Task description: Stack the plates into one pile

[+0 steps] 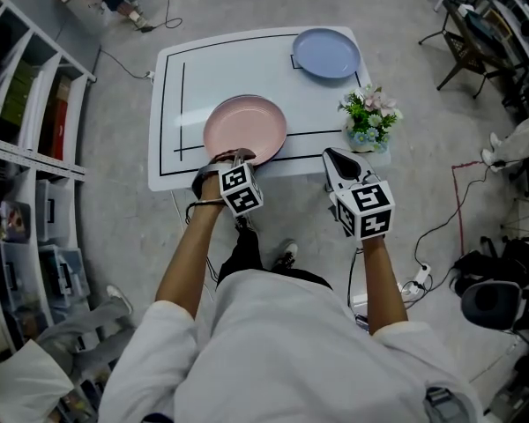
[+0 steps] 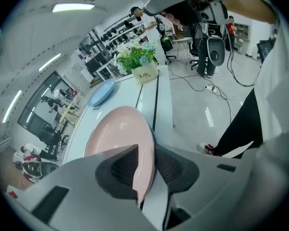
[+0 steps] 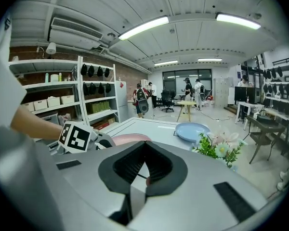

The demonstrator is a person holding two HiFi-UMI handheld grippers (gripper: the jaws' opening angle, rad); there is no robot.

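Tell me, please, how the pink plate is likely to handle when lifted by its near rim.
The pink plate looks rigid, so it should rise as one piece. Gripped only at the rim by the left gripper, it will probably tip down at the far side. Its smooth surface may slip.

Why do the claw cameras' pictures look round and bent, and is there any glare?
Left gripper view: the wide-angle lens curves the edge of the table and blacks out the corners; the pink plate, up close, stays fairly sharp. Right gripper view: same round frame; the ceiling lights burn out white. Head view: even light, faint shadows, little bending.
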